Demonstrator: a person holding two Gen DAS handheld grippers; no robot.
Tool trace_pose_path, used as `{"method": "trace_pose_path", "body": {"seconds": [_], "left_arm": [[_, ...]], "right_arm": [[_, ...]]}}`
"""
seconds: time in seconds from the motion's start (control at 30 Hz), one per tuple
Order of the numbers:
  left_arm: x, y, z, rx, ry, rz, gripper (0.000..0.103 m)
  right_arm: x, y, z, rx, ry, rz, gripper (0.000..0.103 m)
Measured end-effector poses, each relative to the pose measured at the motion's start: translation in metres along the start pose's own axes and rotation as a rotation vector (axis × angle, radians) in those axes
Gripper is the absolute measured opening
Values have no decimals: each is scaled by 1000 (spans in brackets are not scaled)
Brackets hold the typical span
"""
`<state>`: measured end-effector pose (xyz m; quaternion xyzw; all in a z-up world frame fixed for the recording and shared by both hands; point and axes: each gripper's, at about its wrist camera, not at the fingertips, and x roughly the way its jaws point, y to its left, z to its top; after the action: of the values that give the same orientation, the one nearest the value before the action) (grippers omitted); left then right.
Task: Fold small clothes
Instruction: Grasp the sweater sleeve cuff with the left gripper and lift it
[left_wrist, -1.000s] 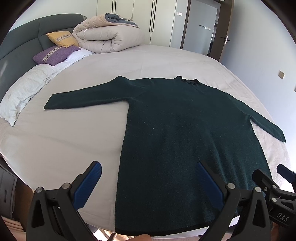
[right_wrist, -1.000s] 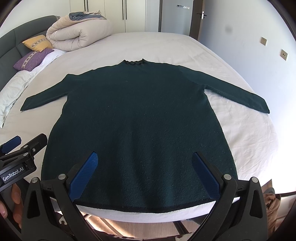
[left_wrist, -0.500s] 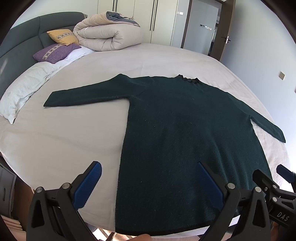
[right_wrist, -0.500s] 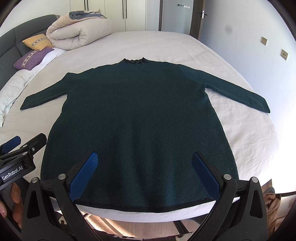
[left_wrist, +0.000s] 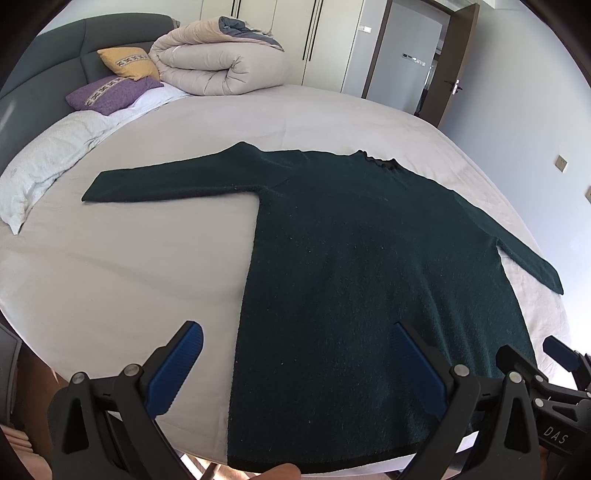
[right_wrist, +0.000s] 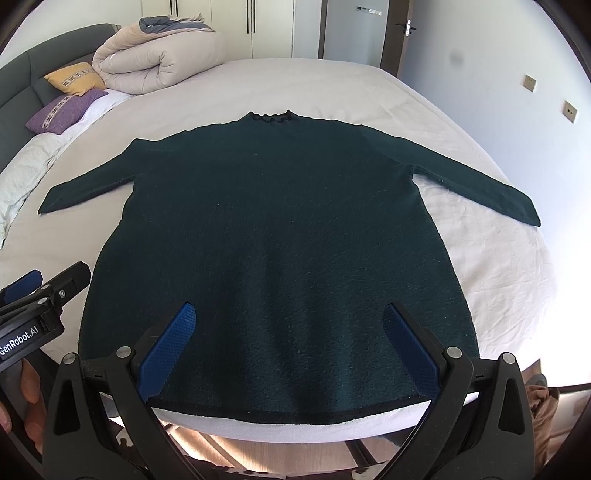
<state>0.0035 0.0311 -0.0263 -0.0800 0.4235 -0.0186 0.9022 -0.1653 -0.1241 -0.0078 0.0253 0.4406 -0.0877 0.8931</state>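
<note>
A dark green long-sleeved sweater (left_wrist: 354, 266) (right_wrist: 280, 236) lies flat on the white bed, sleeves spread to both sides, collar away from me, hem at the near bed edge. My left gripper (left_wrist: 295, 332) hovers open above the hem's left part, its blue pads wide apart and empty. My right gripper (right_wrist: 288, 314) is open too, held over the middle of the hem with nothing between its fingers. The left gripper (right_wrist: 40, 295) shows at the left edge of the right wrist view, with a hand behind it.
A rolled beige duvet (left_wrist: 218, 66) and yellow (left_wrist: 127, 62) and purple (left_wrist: 110, 92) cushions sit at the head of the bed by the dark headboard. White pillows (left_wrist: 40, 162) line the left side. Wardrobes and a door stand beyond. Bare sheet (left_wrist: 122, 266) stretches left of the sweater.
The left wrist view has tilted a little, so the sweater and cushions sit slightly lower in frame. The right gripper has barely moved. Both stay open.
</note>
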Motion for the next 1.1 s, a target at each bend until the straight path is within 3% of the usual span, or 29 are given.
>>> {"method": "trace_pose_path", "body": {"seconds": [0.33, 0.5, 0.57, 0.67, 0.87, 1.1], "left_arm": [[11, 33, 11, -59, -10, -30, 103], [29, 80, 33, -172, -1, -152, 103], [40, 104, 40, -254, 8, -225, 103], [60, 137, 52, -330, 77, -198, 103], [83, 247, 77, -723, -81, -308, 103], [144, 323, 97, -986, -128, -364, 101]], "right_arm": [[10, 10, 8, -22, 14, 2, 103], [16, 14, 20, -26, 5, 21, 103], [17, 16, 29, -20, -6, 45, 103], [17, 22, 44, -21, -37, 80, 103], [19, 31, 70, -24, -77, 171, 103], [45, 38, 88, 30, -44, 271, 103]]}}
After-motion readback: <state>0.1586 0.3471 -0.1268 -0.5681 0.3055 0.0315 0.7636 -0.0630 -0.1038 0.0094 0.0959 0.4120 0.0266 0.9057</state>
